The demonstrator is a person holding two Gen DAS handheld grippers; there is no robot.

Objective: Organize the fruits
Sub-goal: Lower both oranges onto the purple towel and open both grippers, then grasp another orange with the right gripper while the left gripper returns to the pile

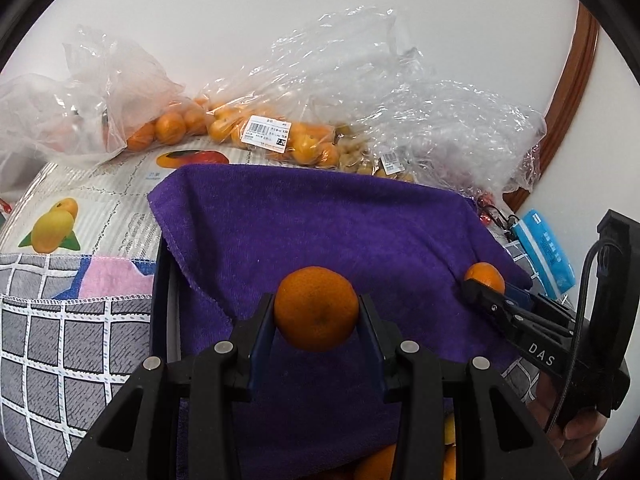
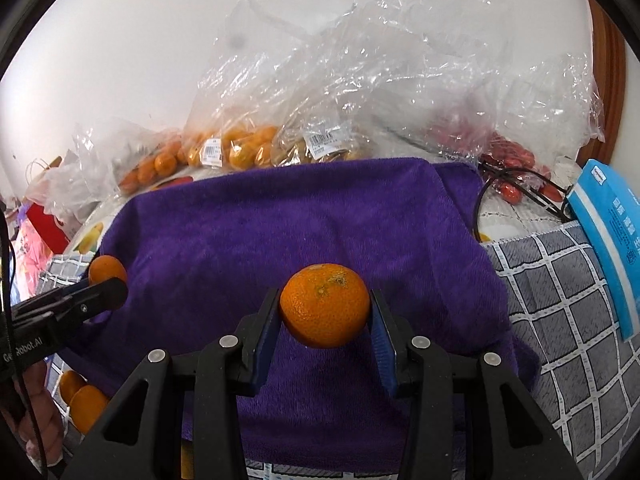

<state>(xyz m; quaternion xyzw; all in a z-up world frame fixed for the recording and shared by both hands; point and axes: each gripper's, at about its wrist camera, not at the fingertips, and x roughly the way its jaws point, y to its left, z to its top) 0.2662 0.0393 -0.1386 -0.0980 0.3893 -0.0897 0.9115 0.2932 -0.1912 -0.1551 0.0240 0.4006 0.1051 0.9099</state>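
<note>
Both tongs loaded. Left tongs point(image 1: 316, 312) clamped across a tangerine point(image 1: 316, 308); right tongs point(image 2: 324, 308) clamped on a second tangerine point(image 2: 325, 305). Both fruits hang over the purple towel point(image 1: 320, 220), probably a soft landing spot. Bagged fruit point(image 1: 276, 136) waits far behind.

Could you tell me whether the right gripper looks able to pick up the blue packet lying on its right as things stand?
Probably not: the right gripper is shut on an orange, so nothing more fits, though the way to the blue packet looks free.
</note>
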